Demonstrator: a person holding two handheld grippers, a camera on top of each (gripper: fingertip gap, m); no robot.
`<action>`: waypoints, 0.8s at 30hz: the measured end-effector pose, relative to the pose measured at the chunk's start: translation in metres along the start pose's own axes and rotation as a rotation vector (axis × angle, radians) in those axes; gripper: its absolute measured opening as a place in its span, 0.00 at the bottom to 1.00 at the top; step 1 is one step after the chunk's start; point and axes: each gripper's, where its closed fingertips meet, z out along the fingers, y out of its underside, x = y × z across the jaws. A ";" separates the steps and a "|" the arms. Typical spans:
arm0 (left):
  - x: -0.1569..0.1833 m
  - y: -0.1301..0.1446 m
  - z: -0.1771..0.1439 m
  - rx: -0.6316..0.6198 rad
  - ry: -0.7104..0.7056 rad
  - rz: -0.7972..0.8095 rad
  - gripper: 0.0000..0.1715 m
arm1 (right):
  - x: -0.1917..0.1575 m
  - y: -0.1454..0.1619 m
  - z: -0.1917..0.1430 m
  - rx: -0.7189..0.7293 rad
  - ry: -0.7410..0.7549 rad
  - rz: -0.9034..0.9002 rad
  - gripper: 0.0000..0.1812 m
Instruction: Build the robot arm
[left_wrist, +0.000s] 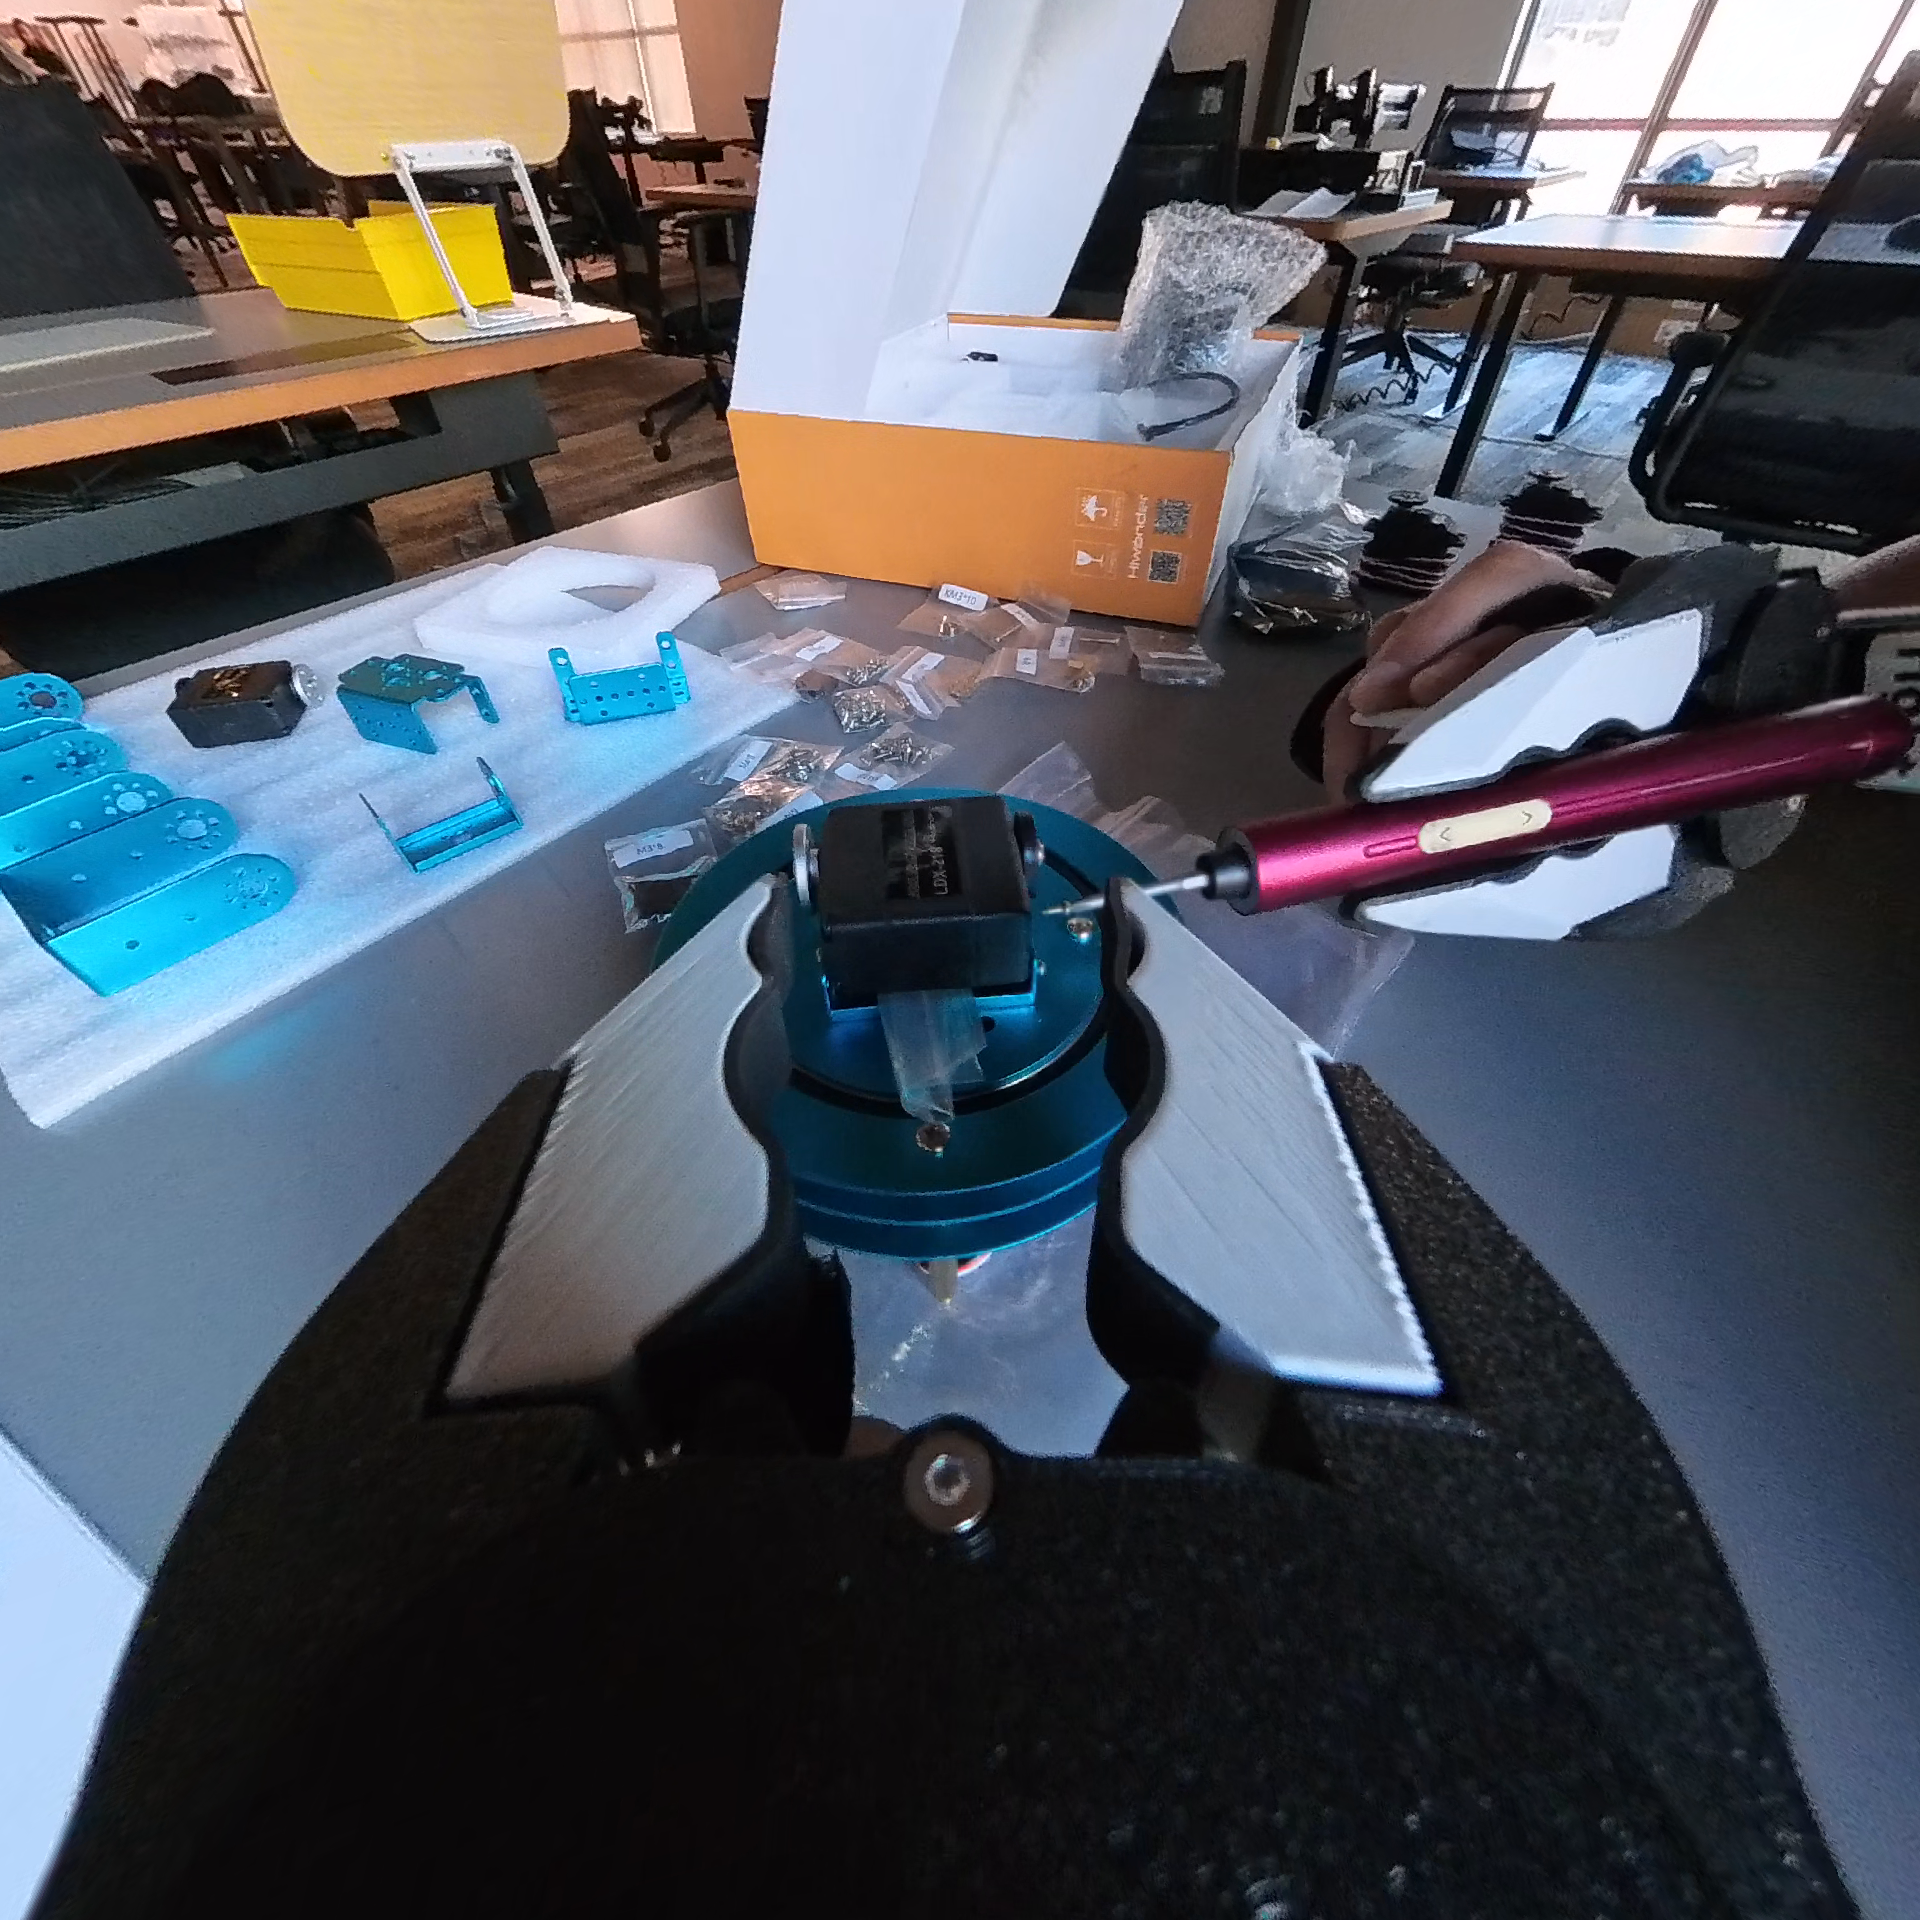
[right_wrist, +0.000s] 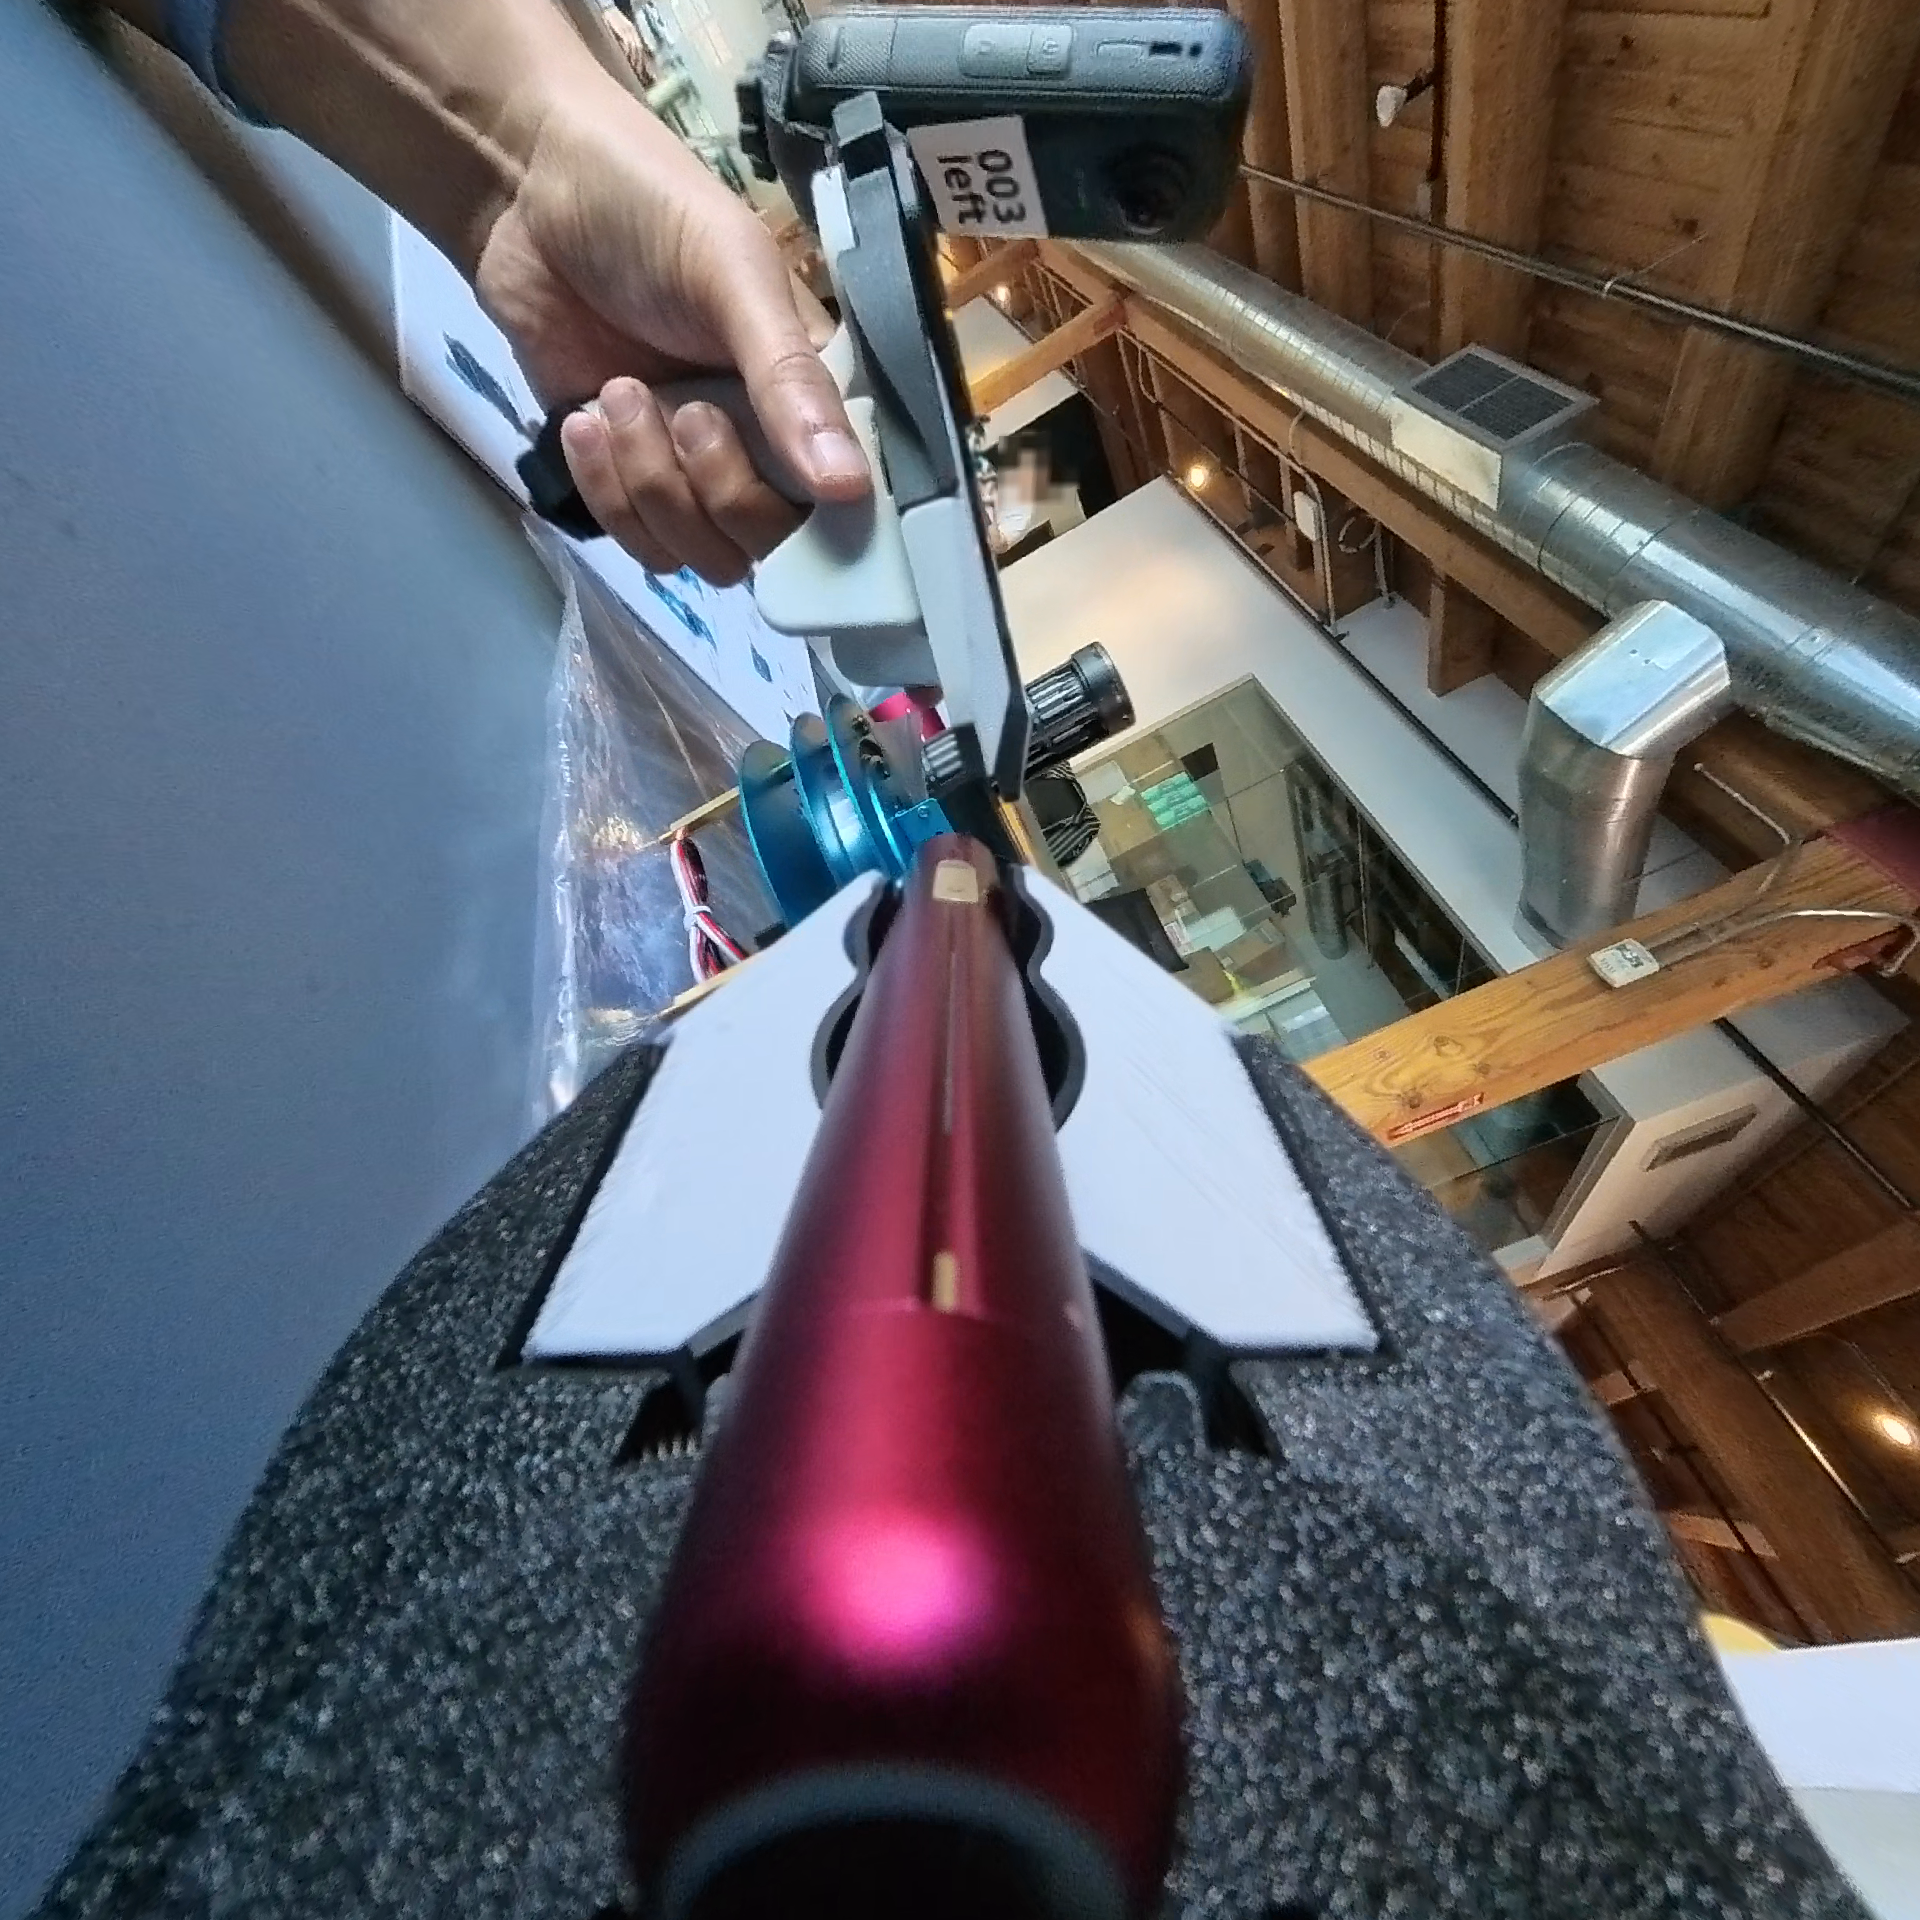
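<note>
My left gripper (left_wrist: 940, 894) is shut on a blue round metal base (left_wrist: 940, 1153) that carries a black servo (left_wrist: 920, 894) in a blue bracket. A strip of clear film hangs from the servo's front. My right gripper (right_wrist: 948, 883) is shut on a magenta electric screwdriver (right_wrist: 935, 1299), which also shows in the left wrist view (left_wrist: 1558, 821). Its thin bit tip (left_wrist: 1070, 906) touches the base beside the servo's right side, near a small screw. In the right wrist view the blue base (right_wrist: 821, 800) sits just beyond the screwdriver's tip, held by the left gripper and a hand (right_wrist: 665, 343).
A white foam sheet (left_wrist: 312, 862) at left holds blue brackets (left_wrist: 618, 681) and a second black servo (left_wrist: 234, 701). Several small screw bags (left_wrist: 894, 686) lie on the grey table (left_wrist: 1558, 1195). An open orange box (left_wrist: 987, 509) stands behind them. Black ribbed parts (left_wrist: 1413, 540) sit at the right.
</note>
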 end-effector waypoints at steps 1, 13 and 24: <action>-0.001 0.000 0.000 -0.003 0.000 0.004 0.34 | 0.000 0.001 0.001 -0.003 -0.003 0.002 0.12; -0.005 0.009 0.007 -0.004 0.007 -0.002 0.24 | 0.001 0.002 0.002 0.000 -0.019 0.045 0.12; -0.005 0.009 0.006 -0.002 -0.006 0.013 0.24 | 0.002 0.004 0.003 -0.008 -0.020 0.050 0.12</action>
